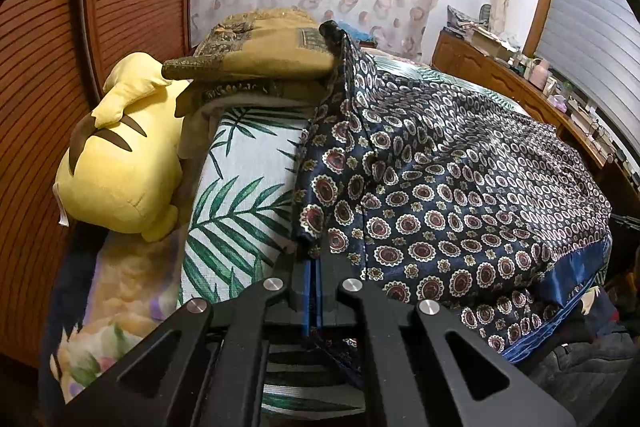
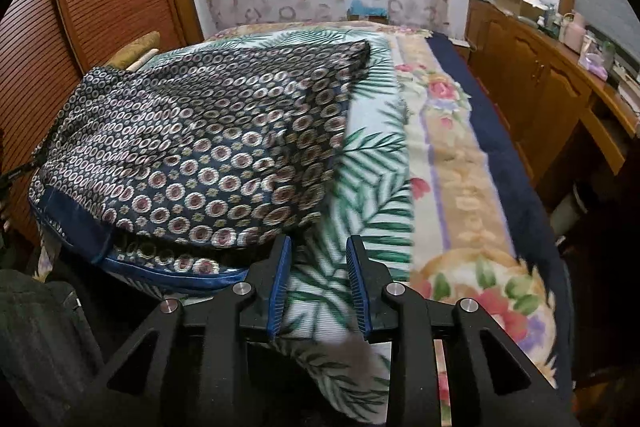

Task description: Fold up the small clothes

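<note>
The left gripper (image 1: 313, 267) is clamped on an edge of the navy patterned garment (image 1: 460, 195), which spreads from its fingers toward 2 o'clock over the leaf-print sheet (image 1: 240, 195). The right gripper (image 2: 319, 267) stands with fingers parted, holding nothing; the garment lies just beside it at 10 o'clock.

A yellow plush toy (image 1: 120, 163) lies beside stacked cushions (image 1: 256, 55) on the leaf-print sheet (image 1: 240, 187).
</note>
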A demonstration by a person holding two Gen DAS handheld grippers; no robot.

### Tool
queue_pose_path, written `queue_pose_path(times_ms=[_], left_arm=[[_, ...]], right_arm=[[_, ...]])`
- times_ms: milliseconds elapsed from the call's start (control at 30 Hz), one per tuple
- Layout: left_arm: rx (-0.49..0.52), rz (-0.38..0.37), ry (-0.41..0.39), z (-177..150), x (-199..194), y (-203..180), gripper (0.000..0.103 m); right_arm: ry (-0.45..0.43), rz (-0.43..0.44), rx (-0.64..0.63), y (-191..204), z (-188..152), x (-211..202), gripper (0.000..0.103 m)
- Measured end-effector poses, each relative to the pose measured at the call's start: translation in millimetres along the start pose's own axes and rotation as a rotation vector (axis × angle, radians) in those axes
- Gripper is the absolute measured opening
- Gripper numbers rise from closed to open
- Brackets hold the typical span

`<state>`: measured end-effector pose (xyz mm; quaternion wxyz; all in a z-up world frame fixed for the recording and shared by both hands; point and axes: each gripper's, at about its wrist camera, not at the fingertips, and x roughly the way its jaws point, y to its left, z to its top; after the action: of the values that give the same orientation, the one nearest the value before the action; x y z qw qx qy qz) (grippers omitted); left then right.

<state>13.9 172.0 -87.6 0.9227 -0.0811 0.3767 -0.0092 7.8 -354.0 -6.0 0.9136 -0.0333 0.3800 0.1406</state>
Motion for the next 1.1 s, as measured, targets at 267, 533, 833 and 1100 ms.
queue_pose_path(times_ms=[267, 533, 833, 1100], left_arm=[[0.003, 0.001, 0.009, -2.3, 1.9, -1.3, 0.002], [0.005, 0.007, 0.010, -3.4, 2.6, -1.7, 0.002], [0.009, 0.016, 0.016, -4.4, 0.3, -2.5, 0.002], [0.006, 0.013, 0.008, -7.8, -4.7, -1.4, 0.002]], right_arm=[[0.013, -0.040, -0.054, 18.7, 5.2, 21.8, 0.013], [-0.008, -0.013, -0.059, 18.7, -11.2, -4.5, 0.002], [-0.044, 0.002, 0.008, 5.5, -11.0, -45.8, 0.002], [-0.086, -0.082, 0.006, 10.5, -1.2, -36.1, 0.045]])
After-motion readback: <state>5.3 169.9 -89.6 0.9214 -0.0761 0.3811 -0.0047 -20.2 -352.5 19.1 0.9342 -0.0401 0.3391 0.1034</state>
